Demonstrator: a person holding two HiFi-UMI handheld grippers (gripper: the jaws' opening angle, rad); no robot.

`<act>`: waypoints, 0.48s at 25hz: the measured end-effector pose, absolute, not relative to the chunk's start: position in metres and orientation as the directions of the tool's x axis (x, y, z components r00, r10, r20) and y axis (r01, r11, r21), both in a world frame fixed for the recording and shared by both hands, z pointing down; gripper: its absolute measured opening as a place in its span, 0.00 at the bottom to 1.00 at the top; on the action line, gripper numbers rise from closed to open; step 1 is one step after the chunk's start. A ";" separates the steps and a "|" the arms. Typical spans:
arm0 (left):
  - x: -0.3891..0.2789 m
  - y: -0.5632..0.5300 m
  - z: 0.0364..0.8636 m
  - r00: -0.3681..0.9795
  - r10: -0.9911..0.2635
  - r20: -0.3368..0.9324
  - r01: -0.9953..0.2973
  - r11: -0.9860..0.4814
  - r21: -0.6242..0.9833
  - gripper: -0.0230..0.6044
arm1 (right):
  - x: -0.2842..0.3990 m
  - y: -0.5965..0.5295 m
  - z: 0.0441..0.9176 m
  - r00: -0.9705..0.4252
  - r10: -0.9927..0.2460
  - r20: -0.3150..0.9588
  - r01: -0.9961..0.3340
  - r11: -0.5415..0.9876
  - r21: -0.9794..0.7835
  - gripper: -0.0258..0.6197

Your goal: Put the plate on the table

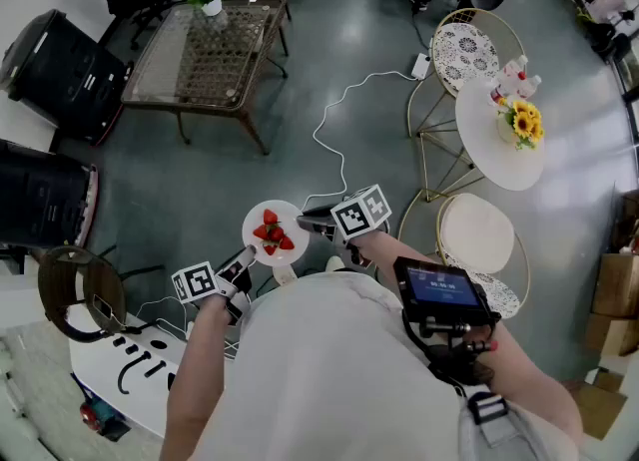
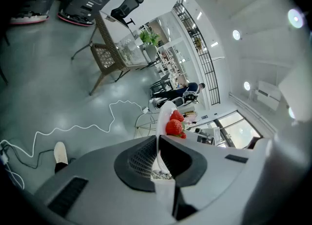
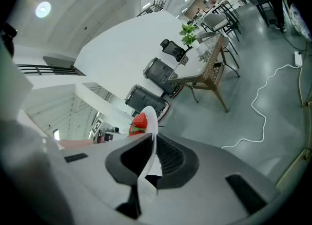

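While the left gripper (image 1: 241, 266) and right gripper (image 1: 311, 220) each pinch the plate (image 1: 252, 222) rim in their jaws, one tilt could roll the strawberries (image 1: 274, 233) off.

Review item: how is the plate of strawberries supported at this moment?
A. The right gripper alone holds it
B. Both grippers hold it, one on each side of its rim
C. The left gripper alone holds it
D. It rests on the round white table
B: the left gripper and the right gripper each have their jaws closed on the rim of the plate, on opposite sides, and it hangs above the floor with the strawberries on it.
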State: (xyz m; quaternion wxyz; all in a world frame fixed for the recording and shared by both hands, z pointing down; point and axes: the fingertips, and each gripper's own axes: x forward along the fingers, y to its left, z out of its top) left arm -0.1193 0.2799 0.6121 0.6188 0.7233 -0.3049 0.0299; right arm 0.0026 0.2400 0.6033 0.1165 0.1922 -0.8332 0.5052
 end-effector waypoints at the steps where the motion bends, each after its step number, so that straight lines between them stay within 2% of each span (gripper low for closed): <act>1: -0.119 0.279 0.612 0.812 -0.406 0.420 -0.480 -0.054 0.876 0.07 | 0.002 0.240 0.603 -0.898 -0.205 0.390 -0.441 0.417 -0.795 0.08; 12: -0.117 0.279 0.612 0.819 -0.408 0.403 -0.464 -0.060 0.884 0.07 | 0.004 0.244 0.605 -0.886 -0.218 0.409 -0.463 0.406 -0.788 0.08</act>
